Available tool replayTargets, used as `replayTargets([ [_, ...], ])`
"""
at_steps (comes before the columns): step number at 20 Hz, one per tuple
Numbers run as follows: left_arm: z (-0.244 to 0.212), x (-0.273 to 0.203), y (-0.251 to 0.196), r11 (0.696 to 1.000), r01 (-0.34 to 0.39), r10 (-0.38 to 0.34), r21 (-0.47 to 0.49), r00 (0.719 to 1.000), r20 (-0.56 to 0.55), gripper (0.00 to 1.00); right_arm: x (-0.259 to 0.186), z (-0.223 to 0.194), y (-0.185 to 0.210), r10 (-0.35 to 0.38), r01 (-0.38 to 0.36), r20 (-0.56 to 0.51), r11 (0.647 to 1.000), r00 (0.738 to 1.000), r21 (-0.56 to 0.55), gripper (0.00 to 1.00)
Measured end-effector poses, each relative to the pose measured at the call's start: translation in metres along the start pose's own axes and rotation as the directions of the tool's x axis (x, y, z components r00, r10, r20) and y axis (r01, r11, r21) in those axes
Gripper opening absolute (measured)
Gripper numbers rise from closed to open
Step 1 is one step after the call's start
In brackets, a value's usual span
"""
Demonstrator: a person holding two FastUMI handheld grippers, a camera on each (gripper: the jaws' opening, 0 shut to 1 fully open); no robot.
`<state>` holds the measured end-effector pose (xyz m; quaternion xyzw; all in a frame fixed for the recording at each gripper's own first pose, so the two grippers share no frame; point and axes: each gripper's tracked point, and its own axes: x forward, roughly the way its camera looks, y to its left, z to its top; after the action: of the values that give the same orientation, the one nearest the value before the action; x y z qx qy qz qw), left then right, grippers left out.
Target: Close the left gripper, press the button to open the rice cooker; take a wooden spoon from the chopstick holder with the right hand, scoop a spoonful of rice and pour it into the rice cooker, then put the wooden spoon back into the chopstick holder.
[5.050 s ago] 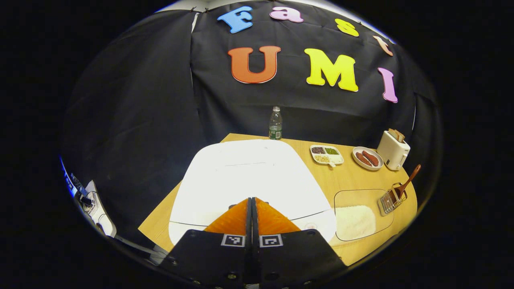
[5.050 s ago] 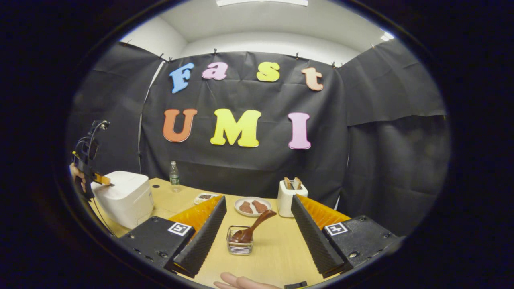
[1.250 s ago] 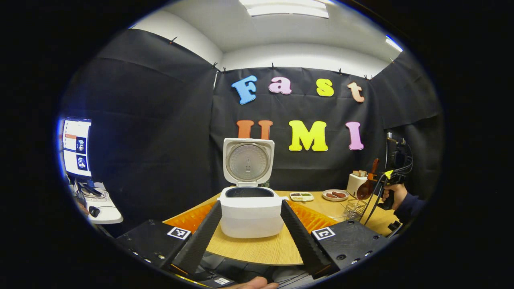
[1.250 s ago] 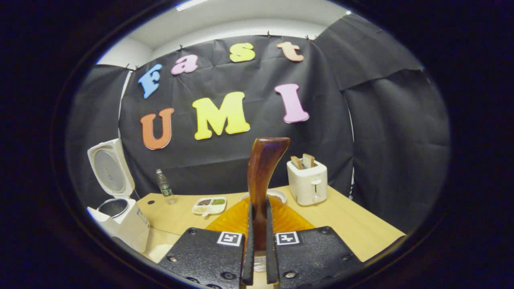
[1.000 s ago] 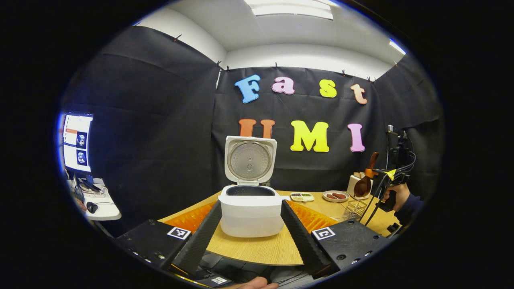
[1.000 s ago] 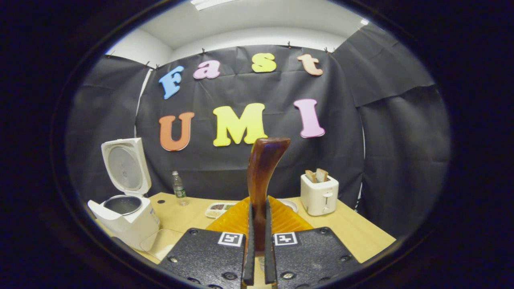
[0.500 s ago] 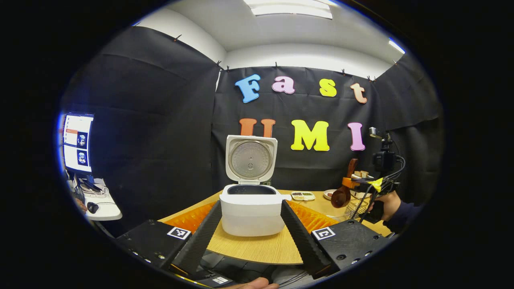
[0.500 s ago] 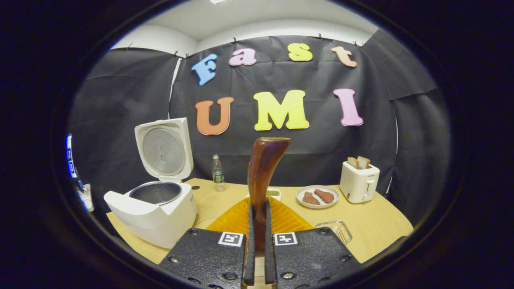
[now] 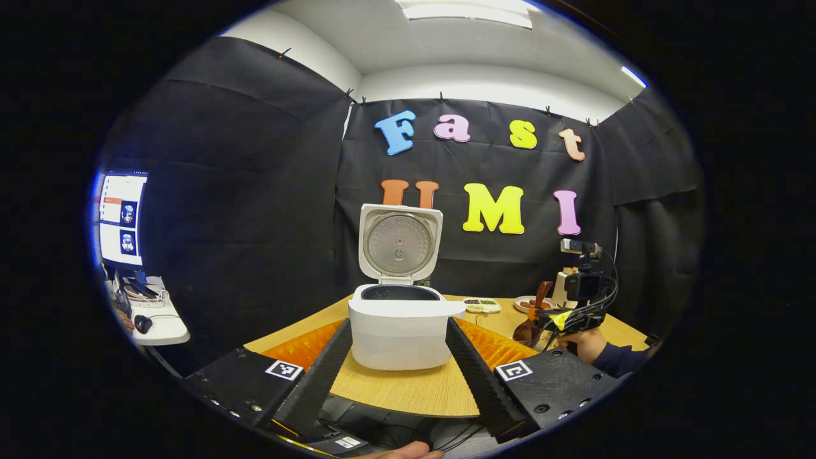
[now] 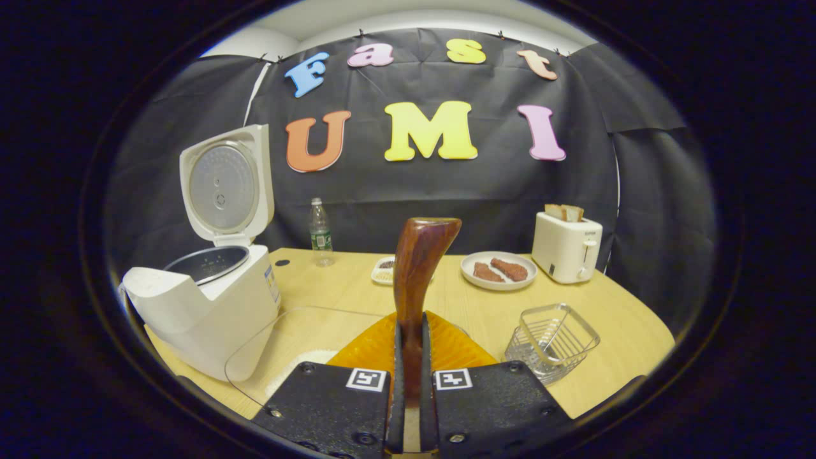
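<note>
My right tongs (image 10: 408,338) are clamped on the wooden spoon (image 10: 417,268), both fingers pressing its handle; its long axis runs upright, handle end up and away from me and curling slightly right at the tip, bowl end down below the fingers. In the left gripper view, that bowl (image 9: 528,331) hangs low above the table (image 9: 408,389), beside my right hand (image 9: 579,343). My left tongs (image 9: 398,357) are spread wide and hold nothing, the rice cooker (image 9: 396,331) framed between the fingers but apart from them. The cooker's lid (image 10: 224,185) stands open, upright; its inner pot (image 10: 207,262) looks dark, contents I cannot tell. Just below my right tongs lies a clear tray (image 10: 268,357) with a patch of white rice (image 10: 299,373). The wire chopstick holder (image 10: 551,341) sits tilted at right, with nothing in it. Farther back: a water bottle (image 10: 320,233), a divided dish of grains (image 10: 384,271), a plate with two sausages (image 10: 498,270), a toaster (image 10: 566,245) with bread slices.
</note>
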<state>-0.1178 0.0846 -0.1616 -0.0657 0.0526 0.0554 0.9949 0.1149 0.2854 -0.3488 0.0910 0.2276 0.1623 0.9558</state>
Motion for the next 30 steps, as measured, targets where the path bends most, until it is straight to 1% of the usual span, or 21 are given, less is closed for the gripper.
replayTargets([
  [1,-0.003,0.001,-0.002,1.0,0.007,-0.007,-0.008,1.0,-0.006,0.94,-0.002,-0.006,0.012,0.055,-0.054,-0.024,0.997,0.998,0.048,0.15],
  [2,-0.005,0.001,-0.004,1.0,0.01,-0.011,-0.011,1.0,-0.013,0.94,0.001,-0.009,0.025,0.095,-0.092,-0.045,0.993,0.994,0.072,0.14],
  [4,-0.009,0.002,-0.004,1.0,0.008,-0.008,0.001,1.0,-0.026,0.94,-0.007,-0.012,0.038,0.118,-0.114,-0.068,0.992,0.991,0.053,0.13],
  [5,-0.009,0.003,-0.003,1.0,0.003,-0.003,0.008,1.0,-0.025,0.94,-0.009,-0.014,0.045,0.135,-0.131,-0.091,0.99,0.987,0.044,0.14],
  [7,-0.006,0.003,-0.006,1.0,0.001,-0.001,0.014,1.0,-0.017,0.94,-0.012,-0.019,0.061,0.191,-0.181,-0.134,0.98,0.972,0.087,0.14],
  [8,-0.007,0.002,-0.008,1.0,0.005,-0.005,0.016,1.0,-0.017,0.94,-0.013,-0.02,0.067,0.227,-0.209,-0.157,0.97,0.961,0.125,0.14],
  [11,-0.008,0.001,-0.008,0.999,0.004,-0.003,0.035,1.0,-0.02,0.94,-0.012,-0.017,0.064,0.276,-0.225,-0.189,0.942,0.942,0.25,0.14],
  [13,-0.007,0.002,-0.003,0.999,-0.006,0.006,0.048,1.0,-0.014,0.94,-0.011,-0.018,0.051,0.294,-0.213,-0.205,0.915,0.934,0.342,0.14],
  [14,-0.007,0.002,-0.003,0.999,-0.01,0.011,0.051,1.0,-0.012,0.94,-0.01,-0.017,0.046,0.311,-0.209,-0.21,0.893,0.927,0.399,0.14],
  [16,-0.007,0.002,-0.002,0.998,-0.013,0.013,0.06,1.0,-0.002,0.94,-0.011,-0.01,0.032,0.348,-0.201,-0.201,0.829,0.916,0.522,0.14],
  [17,-0.01,0.004,-0.002,0.998,-0.014,0.014,0.066,1.0,-0.004,0.94,-0.013,-0.003,0.027,0.363,-0.201,-0.184,0.796,0.913,0.571,0.14],
  [19,-0.016,0.008,-0.003,0.997,-0.017,0.018,0.072,1.0,-0.015,0.94,-0.017,0.009,0.016,0.376,-0.207,-0.144,0.746,0.915,0.633,0.14],
  [20,-0.018,0.008,-0.005,0.997,-0.015,0.017,0.072,1.0,-0.021,0.94,-0.018,0.016,0.009,0.373,-0.207,-0.123,0.727,0.92,0.655,0.14],
  [23,-0.021,0.007,-0.007,0.997,-0.01,0.012,0.078,1.0,-0.027,0.94,-0.024,0.028,-0.002,0.364,-0.216,-0.082,0.704,0.928,0.677,0.14],
  [24,-0.02,0.008,-0.006,0.997,-0.008,0.01,0.081,1.0,-0.025,0.94,-0.024,0.031,-0.005,0.362,-0.216,-0.071,0.689,0.93,0.692,0.14],
  [26,-0.023,0.009,-0.007,0.996,-0.001,0.003,0.085,1.0,-0.024,0.94,-0.027,0.04,-0.01,0.368,-0.23,-0.03,0.641,0.929,0.732,0.14],
  [28,-0.026,0.01,-0.007,0.996,0.001,0.001,0.088,1.0,-0.028,0.94,-0.028,0.043,-0.014,0.375,-0.239,0.0,0.589,0.927,0.772,0.14],
  [29,-0.028,0.01,-0.005,0.996,-0.001,0.004,0.094,1.0,-0.029,0.94,-0.029,0.047,-0.016,0.383,-0.247,0.019,0.555,0.923,0.794,0.12],
  [30,-0.029,0.009,-0.004,0.995,-0.005,0.008,0.099,1.0,-0.029,0.94,-0.031,0.052,-0.016,0.399,-0.265,0.052,0.501,0.915,0.824,0.14],
])
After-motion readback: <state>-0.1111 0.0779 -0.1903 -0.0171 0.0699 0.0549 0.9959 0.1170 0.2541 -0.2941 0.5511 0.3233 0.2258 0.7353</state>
